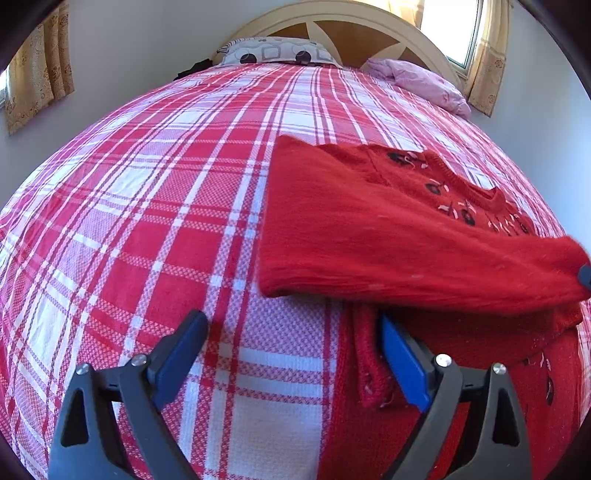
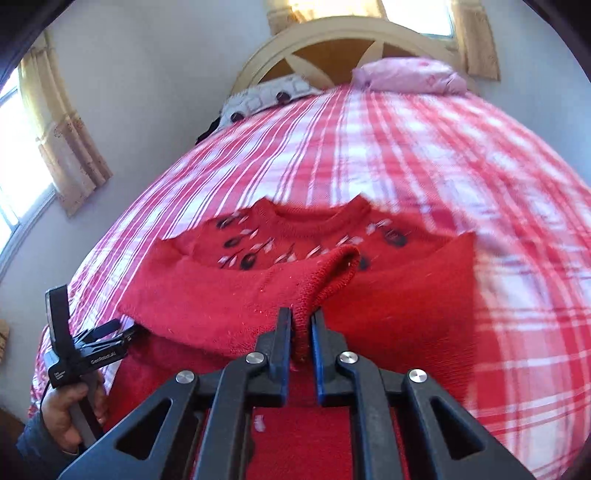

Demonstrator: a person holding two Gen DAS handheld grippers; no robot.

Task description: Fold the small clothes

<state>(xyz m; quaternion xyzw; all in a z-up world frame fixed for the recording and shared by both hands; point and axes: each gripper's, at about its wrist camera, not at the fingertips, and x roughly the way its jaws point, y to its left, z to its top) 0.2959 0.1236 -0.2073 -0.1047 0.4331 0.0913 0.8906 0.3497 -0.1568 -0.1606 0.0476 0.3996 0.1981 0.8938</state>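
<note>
A small red knitted sweater [image 1: 388,225] with dark and pink embroidery lies on the plaid bed. It also shows in the right wrist view [image 2: 236,291]. My right gripper [image 2: 301,325] is shut on the cuff of a sleeve [image 2: 332,273] and holds it lifted over the sweater's chest. That sleeve stretches across the body in the left wrist view. My left gripper [image 1: 291,332] is open and empty, low over the bed at the sweater's left hem edge, its right finger [image 1: 402,362] against the knit. The left gripper [image 2: 92,347] shows in the right wrist view at lower left, held by a hand.
The bed has a red and white plaid sheet [image 1: 147,206]. A patterned pillow [image 1: 280,53] and a pink bundle of cloth [image 1: 424,85] lie at the wooden headboard [image 1: 354,33]. Curtained windows stand on both sides. Open sheet lies left of the sweater.
</note>
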